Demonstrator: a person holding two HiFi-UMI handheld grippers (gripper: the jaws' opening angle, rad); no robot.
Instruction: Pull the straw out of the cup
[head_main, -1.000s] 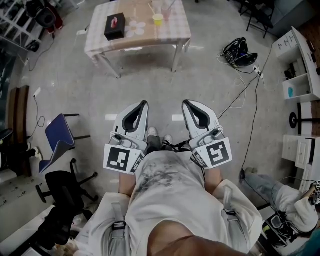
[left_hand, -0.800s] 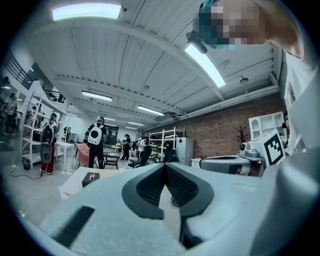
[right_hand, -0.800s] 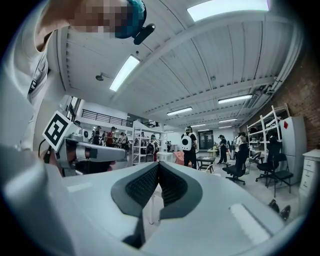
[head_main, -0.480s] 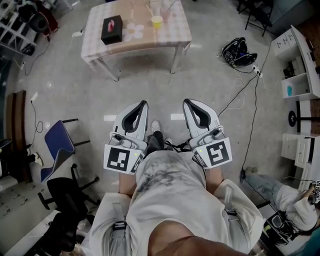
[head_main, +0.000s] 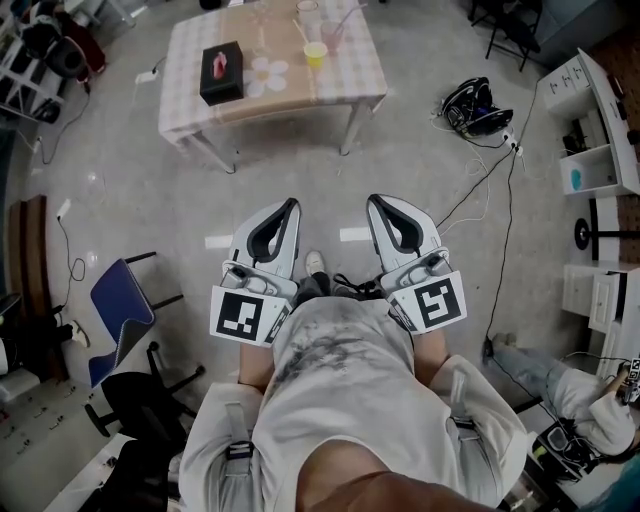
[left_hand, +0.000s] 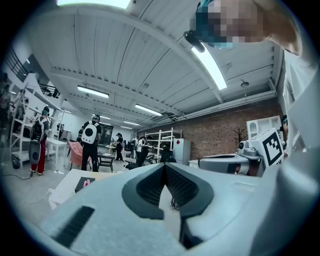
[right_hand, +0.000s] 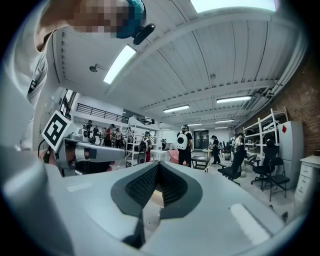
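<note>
A checked table (head_main: 350, 80) stands far ahead across the floor. On it are a pinkish cup (head_main: 333, 38) with a straw (head_main: 343, 17) leaning right, a yellow cup (head_main: 315, 53) and a clear cup (head_main: 308, 14). My left gripper (head_main: 287, 206) and right gripper (head_main: 377, 202) are held side by side in front of the body, well short of the table. Both point level and are shut with nothing between the pads. In the left gripper view the left gripper (left_hand: 164, 166) has its tips meeting; in the right gripper view the right gripper (right_hand: 158, 165) looks the same.
A black box (head_main: 222, 73) and flower coasters (head_main: 266, 70) lie on the table's left half. On the floor are a blue chair (head_main: 115, 300), a black office chair (head_main: 140, 400), headsets with cables (head_main: 478, 103), and white shelves (head_main: 600, 130) at right. A seated person (head_main: 580, 400) is lower right.
The table has slid lower in the head view and looks nearer, while the chairs at left drifted down. Both grippers keep the same pose in front of the body.
</note>
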